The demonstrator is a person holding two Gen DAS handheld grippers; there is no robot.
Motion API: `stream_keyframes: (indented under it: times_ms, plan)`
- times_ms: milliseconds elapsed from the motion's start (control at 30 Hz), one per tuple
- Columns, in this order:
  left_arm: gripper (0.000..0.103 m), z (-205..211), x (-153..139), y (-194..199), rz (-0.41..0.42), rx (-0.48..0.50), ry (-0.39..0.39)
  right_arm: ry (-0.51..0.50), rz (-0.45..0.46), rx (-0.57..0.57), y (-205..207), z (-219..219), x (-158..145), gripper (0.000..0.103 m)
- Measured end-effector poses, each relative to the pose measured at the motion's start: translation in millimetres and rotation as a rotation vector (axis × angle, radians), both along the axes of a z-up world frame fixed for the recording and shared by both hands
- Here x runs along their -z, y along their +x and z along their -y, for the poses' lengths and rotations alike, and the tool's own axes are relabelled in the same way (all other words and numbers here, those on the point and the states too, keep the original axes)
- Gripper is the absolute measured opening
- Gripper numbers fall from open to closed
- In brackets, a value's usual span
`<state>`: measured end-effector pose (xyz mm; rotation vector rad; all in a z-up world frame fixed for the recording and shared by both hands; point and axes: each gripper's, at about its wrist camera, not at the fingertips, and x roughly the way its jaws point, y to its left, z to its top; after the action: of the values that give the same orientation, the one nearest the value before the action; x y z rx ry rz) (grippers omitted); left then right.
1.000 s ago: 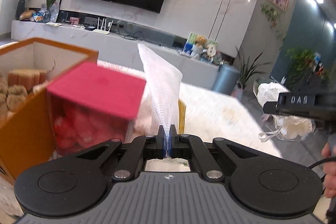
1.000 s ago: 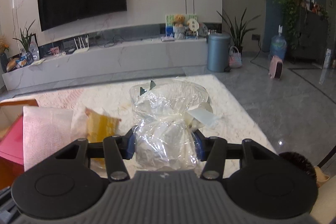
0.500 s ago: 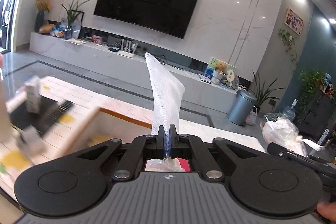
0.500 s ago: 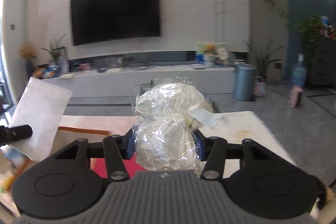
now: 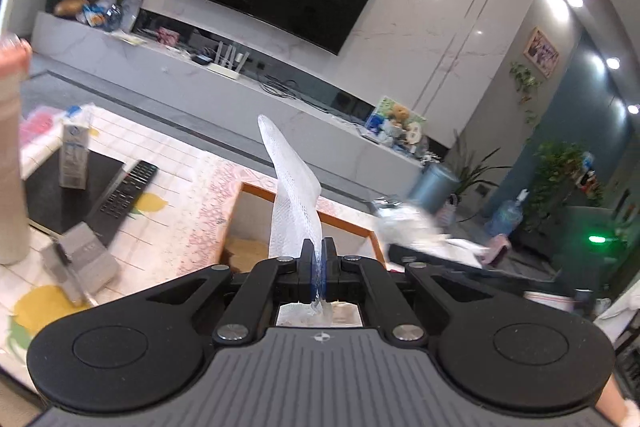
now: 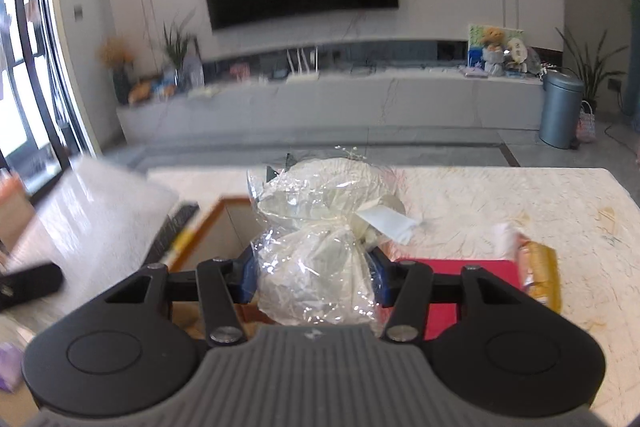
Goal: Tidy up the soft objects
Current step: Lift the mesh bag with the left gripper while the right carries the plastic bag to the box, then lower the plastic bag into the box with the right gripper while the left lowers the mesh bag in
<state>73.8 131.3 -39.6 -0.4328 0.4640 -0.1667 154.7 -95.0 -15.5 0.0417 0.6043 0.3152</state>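
Note:
My left gripper (image 5: 319, 267) is shut on a white mesh cloth (image 5: 294, 195) that stands up from the jaws, held above an open orange-rimmed box (image 5: 256, 215). My right gripper (image 6: 312, 275) is shut on a white soft item wrapped in a clear plastic bag (image 6: 320, 227), held above the same box (image 6: 224, 223). The bag also shows blurred at the right of the left wrist view (image 5: 416, 231). The mesh cloth shows blurred at the left of the right wrist view (image 6: 96, 223).
A red box lid (image 6: 452, 287) and a yellow packet (image 6: 540, 271) lie right of the box on a pale rug (image 6: 520, 203). A remote (image 5: 124, 193), a carton (image 5: 74, 155) and a grey block (image 5: 80, 263) sit on the low table at left.
Both grippers have swung left over the orange box, still holding their items. The left wrist view now takes in the low table with the remote; the red lid has dropped out of it.

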Motion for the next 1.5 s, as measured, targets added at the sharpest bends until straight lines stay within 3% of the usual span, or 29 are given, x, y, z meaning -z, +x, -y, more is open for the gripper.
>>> stream_keyframes:
  times_ms: [267,433,600,967,1100,1200,1267,1500]
  plan:
    - [0.002,-17.9,39.5,19.3,-0.09,-0.014,0.015,-0.176,-0.065,-0.003,59.0,-40.8,49.5,0.052]
    - [0.002,-24.7,45.5,20.6,-0.093,-0.021,0.01,-0.229,-0.153,0.032,88.1,-47.9,77.1,0.052]
    - [0.002,-25.7,52.5,23.5,-0.12,-0.028,-0.011,-0.421,-0.14,0.035,89.5,-65.3,96.9,0.052]
    - [0.002,-21.3,42.5,16.4,-0.138,-0.044,0.013,-0.728,-0.176,-0.036,90.7,-91.3,124.0,0.055]
    - [0.002,-20.2,38.0,11.9,-0.135,-0.028,0.022,-0.627,-0.163,-0.037,89.0,-81.2,111.8,0.06]
    - [0.002,-20.9,34.0,9.0,-0.112,-0.005,0.001,-0.475,-0.051,0.039,73.5,-61.7,85.3,0.088]
    - [0.002,-19.7,31.9,7.2,-0.094,0.011,-0.011,-0.371,0.016,0.044,57.9,-48.6,64.9,0.094]
    - [0.002,-4.2,30.6,8.3,-0.093,0.044,0.007,-0.323,0.052,0.033,23.4,-17.6,30.6,0.096]
